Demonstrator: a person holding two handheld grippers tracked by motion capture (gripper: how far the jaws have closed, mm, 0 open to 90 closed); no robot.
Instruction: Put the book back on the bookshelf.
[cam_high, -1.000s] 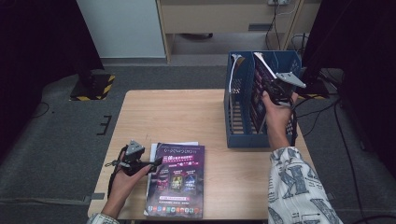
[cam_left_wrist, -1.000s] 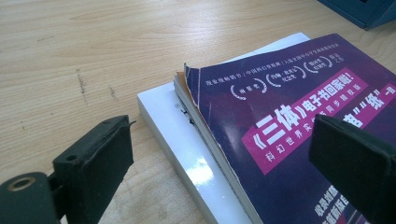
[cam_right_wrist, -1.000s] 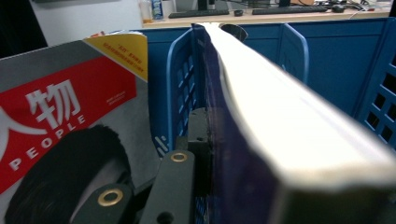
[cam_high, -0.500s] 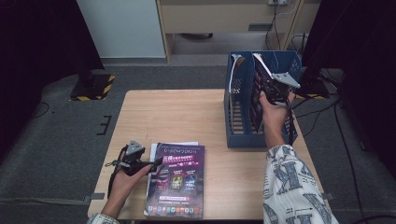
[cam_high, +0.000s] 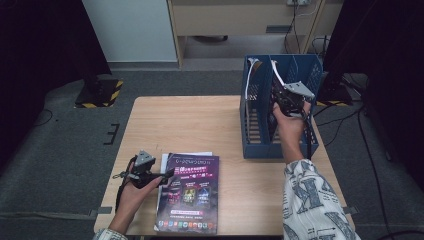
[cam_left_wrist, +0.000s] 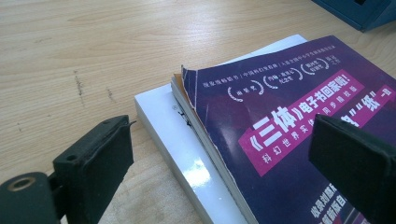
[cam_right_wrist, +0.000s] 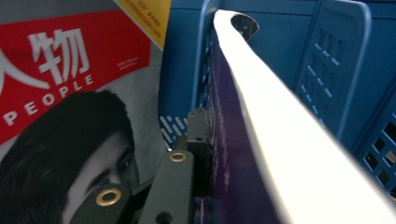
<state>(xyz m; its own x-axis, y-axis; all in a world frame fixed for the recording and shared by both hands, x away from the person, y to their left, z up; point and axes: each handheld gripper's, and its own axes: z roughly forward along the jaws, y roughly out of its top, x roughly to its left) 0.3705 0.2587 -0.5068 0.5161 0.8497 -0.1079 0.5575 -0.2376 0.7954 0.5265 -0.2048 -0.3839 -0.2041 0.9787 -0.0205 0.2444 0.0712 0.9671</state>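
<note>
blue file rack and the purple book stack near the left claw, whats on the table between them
Nothing: in the high view only bare light wooden tabletop separates the blue plastic file rack from the purple-covered book stack lying flat at the front edge.
</note>
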